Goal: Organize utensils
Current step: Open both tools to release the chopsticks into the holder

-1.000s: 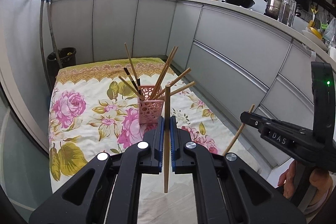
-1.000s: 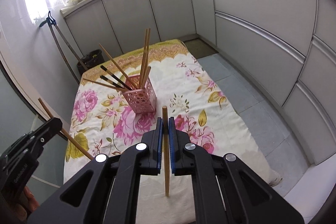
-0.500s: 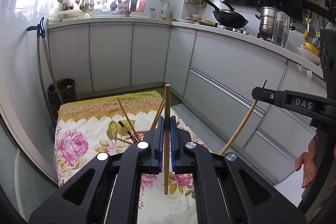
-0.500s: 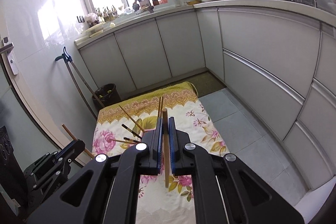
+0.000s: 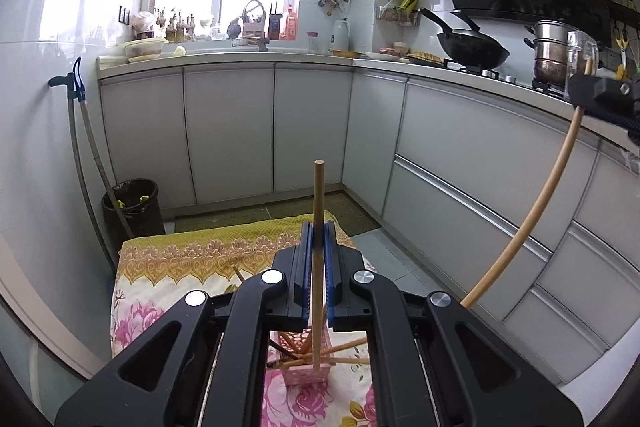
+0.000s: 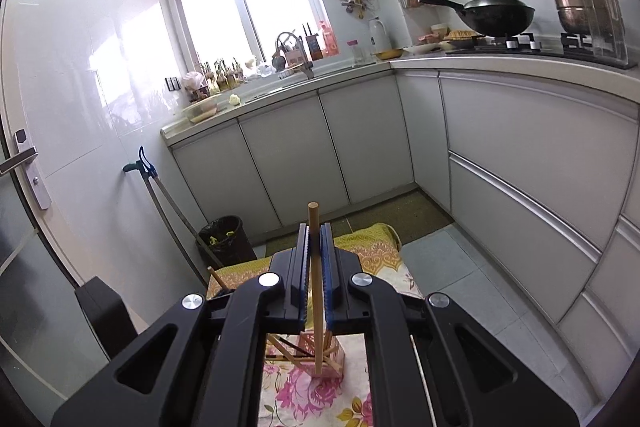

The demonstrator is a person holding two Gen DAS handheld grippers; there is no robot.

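Two chopsticks pinched, one per gripper: left gripper [image 5: 318, 259], right gripper [image 6: 315, 259]; pink holder [image 5: 306, 373] below, bin [image 5: 134, 205], wok [image 5: 472, 51] beyond

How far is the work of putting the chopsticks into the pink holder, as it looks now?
Done: several chopsticks already stand or lean in the pink holder on the floral cloth.
In hand: the left gripper is shut on one wooden chopstick, and the right gripper on another chopstick; both are held upright above the holder.
Left: lower these two in. No other loose chopsticks are visible.
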